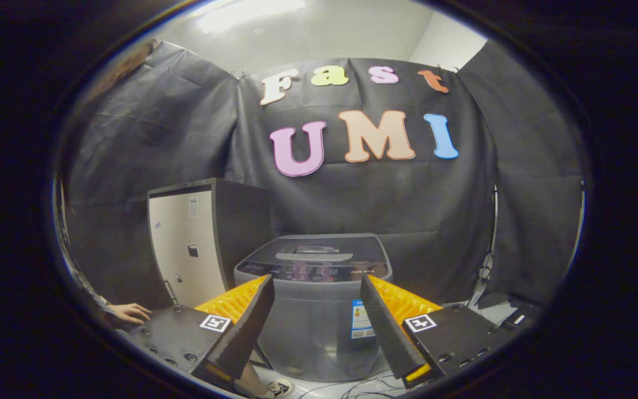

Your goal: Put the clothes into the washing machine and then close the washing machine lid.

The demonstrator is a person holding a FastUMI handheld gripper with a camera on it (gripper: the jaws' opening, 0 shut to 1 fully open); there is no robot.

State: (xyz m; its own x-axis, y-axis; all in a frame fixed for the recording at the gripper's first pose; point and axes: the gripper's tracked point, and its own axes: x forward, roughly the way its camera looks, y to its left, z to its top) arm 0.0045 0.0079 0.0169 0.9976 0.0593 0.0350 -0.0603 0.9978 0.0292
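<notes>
Washing machine (313,310): grey top-loader, standing on the floor straight ahead of the tool (316,291), well beyond its fingertips, framed between them. Lid (314,250) lies flat, closed. Judged rigid, hinged at rear; take hold at the front lip. No clothes in sight; expect them soft and light, best pinched at a fold. Tool spread wide, holding nothing. A tall dark cabinet (197,244) stands beside the machine. A hand (129,312) rests by the tool.

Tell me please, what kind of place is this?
Probably a recording booth staged as a laundry corner: black cloth walls, a top-loading washing machine with its lid down, and a tall cabinet beside it. The gripper is open, the washer just ahead of its fingers.
</notes>
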